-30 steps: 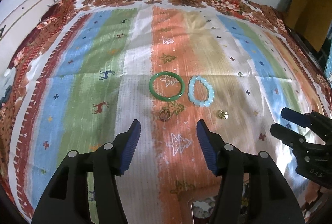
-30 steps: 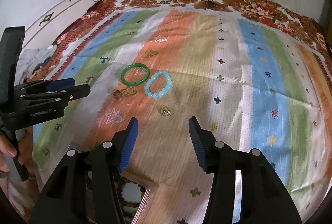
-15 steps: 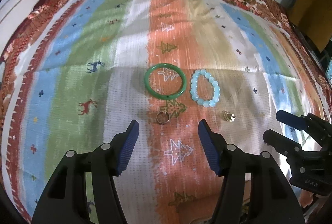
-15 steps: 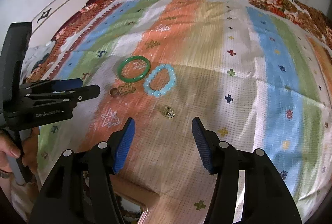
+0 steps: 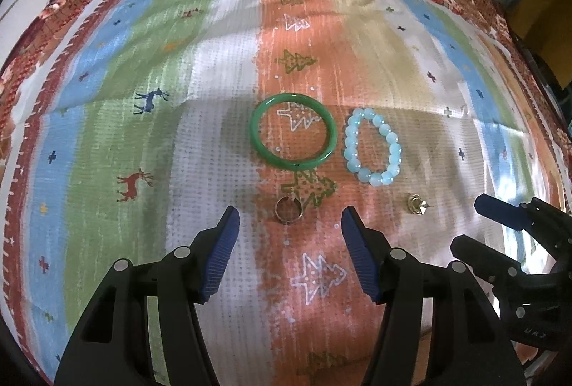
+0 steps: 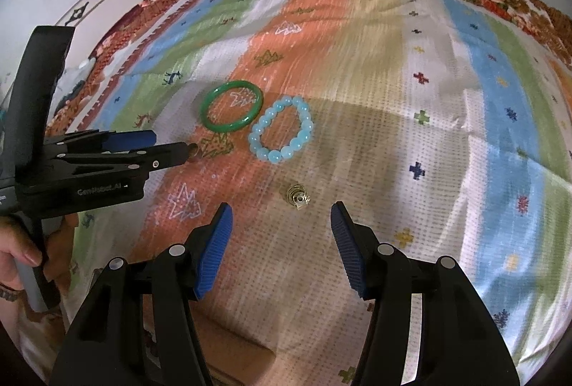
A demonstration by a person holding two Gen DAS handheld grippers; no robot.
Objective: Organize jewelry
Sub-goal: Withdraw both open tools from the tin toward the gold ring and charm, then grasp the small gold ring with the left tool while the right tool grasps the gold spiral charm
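I am looking down my left gripper (image 5: 287,236) at a striped cloth (image 5: 143,143) spread over the surface. Its jaws are standing open with nothing between the blue pads. A small metal ring (image 5: 287,210) is lying on the cloth just ahead of the jaws, roughly centred on the gap but beyond the tips, not touching either pad. Past it, the green bangle (image 5: 294,131) is lying flat, and the pale blue bead bracelet (image 5: 373,147) is sitting just beside it on the right, the two close but apart. A small gold stud (image 5: 416,204) is resting off to the right of the ring, near the right gripper's tips.

Through the right wrist view I am seeing my right gripper (image 6: 280,236) also open and empty. The gold stud (image 6: 297,196) is lying just ahead of its jaws, a little left of centre. The left gripper (image 6: 168,148) is reaching in from the left, its tips right by the ring, which is mostly hidden.
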